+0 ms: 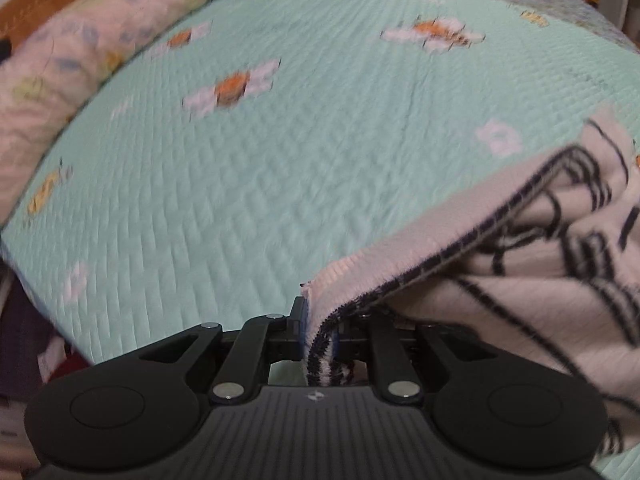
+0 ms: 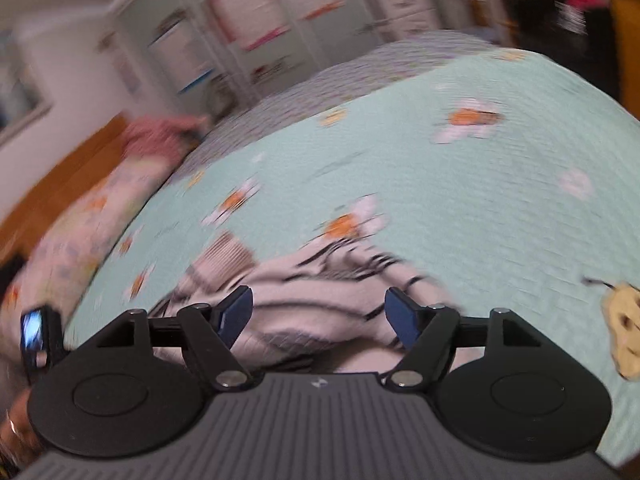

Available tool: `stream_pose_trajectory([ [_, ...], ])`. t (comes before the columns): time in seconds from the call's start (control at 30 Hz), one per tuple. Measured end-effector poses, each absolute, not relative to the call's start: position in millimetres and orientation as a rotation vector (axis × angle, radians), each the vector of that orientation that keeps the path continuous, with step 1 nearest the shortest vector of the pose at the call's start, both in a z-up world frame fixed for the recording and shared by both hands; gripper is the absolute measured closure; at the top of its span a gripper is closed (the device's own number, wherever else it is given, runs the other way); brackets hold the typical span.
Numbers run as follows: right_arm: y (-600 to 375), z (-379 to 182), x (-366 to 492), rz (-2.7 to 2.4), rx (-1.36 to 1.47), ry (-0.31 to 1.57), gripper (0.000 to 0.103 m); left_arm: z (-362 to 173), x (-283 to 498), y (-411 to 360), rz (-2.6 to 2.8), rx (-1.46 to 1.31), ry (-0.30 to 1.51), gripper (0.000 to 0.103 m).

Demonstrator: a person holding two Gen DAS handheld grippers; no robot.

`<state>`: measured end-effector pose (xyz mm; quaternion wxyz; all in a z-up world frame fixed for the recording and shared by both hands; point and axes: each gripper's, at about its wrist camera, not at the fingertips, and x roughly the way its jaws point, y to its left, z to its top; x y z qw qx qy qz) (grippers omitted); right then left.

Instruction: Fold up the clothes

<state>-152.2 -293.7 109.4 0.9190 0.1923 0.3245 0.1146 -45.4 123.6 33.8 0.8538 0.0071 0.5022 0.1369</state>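
Writing shows nowhere legibly. Left gripper, nearly closed, pinches the ribbed edge of a pink garment with black stripes, which trails toward the frame's lower right over the mint quilt. Right gripper stands wide apart, empty, above the garment bunched at lower centre.

The bedspread is quilted mint cloth, matt, stitched into small raised ridges. The garment is soft, fuzzy knit, pale pink with black lines and a ribbed hem. Both the left gripper and right gripper are matt black plastic with ridged housings and shiny metal pivot pins; the right fingers' pads look smooth blue.
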Motion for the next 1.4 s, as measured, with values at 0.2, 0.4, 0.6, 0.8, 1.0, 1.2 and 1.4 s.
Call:
stream_pose_trajectory([
  [0.2, -210.3, 101.7, -122.0, 0.464, 0.126, 0.703, 0.029, 46.3, -53.4, 145.7, 0.197, -0.180, 1.045, 0.073],
  [0.4, -130.8, 92.6, -116.1, 0.675, -0.109, 0.710, 0.029, 66.8, -63.4, 143.9, 0.159, -0.186, 0.994, 0.066],
  [0.6, -88.4, 66.2, -115.4, 0.698, -0.373, 0.712, 0.029, 83.6, -72.1, 139.7, 0.183, -0.213, 0.967, 0.050],
  [0.8, -103.7, 63.4, -137.5, 0.601, -0.403, 0.634, 0.087, 103.4, -78.4, 141.1, 0.266, -0.234, 0.931, 0.042],
  [1.0, -138.2, 95.0, -157.3, 0.418, -0.381, 0.487, 0.093, 138.7, -82.3, 106.4, 0.214, -0.160, 0.770, 0.035],
  [1.2, -178.8, 97.2, -153.5, 0.275, -0.361, 0.514, 0.093, 126.2, -39.8, 48.3, -0.014, -0.010, 0.809, 0.030],
  [1.4, -186.6, 83.7, -153.7, 0.323, -0.253, 0.571, 0.093, 88.3, 5.5, 4.8, -0.090, 0.256, 0.856, 0.030],
])
